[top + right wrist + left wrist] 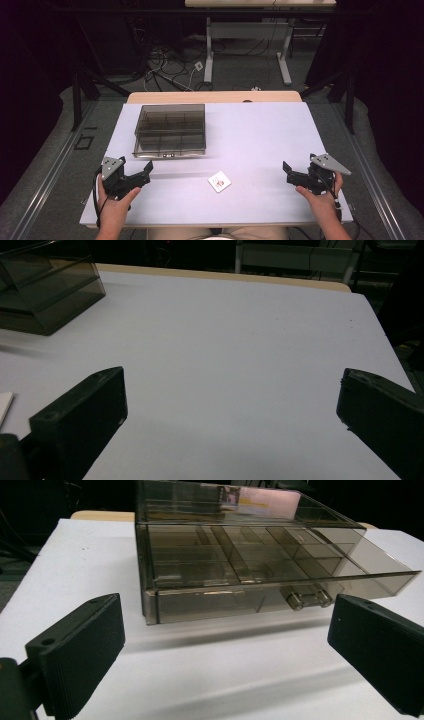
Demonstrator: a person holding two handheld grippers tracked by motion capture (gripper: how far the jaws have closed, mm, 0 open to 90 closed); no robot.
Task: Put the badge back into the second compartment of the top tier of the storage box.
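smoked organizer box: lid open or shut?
Shut. The smoked box has its lid lying flat over the compartments, and both front latches sit against the front wall.

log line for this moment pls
left gripper: open, facing compartment box | right gripper: open, empty | small card: flat on table, untouched

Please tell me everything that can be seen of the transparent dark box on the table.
The box is a flat, rectangular organiser that looks like smoky brown, see-through plastic. Thin walls divide its inside into a grid of compartments, which appear empty. A clear lid lies over it, and two small round knobs sit on its front edge. It rests flat on the white table, at the far left part, in front of the left gripper. Only the table touches it; both grippers are apart from it.
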